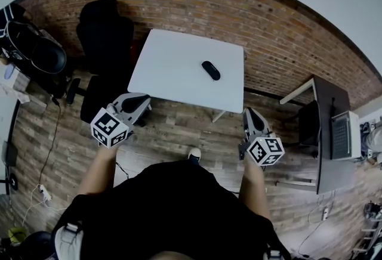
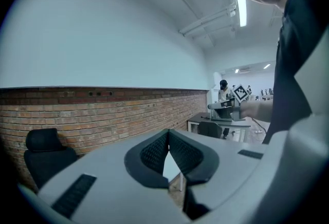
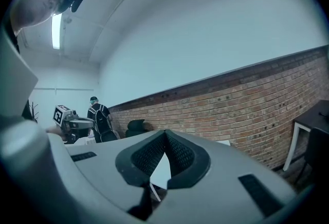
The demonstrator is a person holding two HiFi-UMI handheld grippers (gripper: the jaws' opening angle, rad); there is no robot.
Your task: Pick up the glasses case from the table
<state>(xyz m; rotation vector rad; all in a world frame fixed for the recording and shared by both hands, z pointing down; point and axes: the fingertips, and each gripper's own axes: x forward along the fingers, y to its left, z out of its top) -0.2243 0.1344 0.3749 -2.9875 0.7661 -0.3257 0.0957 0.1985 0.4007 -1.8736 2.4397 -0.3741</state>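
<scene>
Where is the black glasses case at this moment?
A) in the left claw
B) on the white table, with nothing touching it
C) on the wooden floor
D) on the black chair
B: the glasses case lies on the white table, apart from the left claw and the right claw.

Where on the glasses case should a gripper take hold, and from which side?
Probably across its narrow middle, from above: the glasses case lies flat on the table, a slim oval lying diagonally, so jaws should straddle its short width.
</scene>
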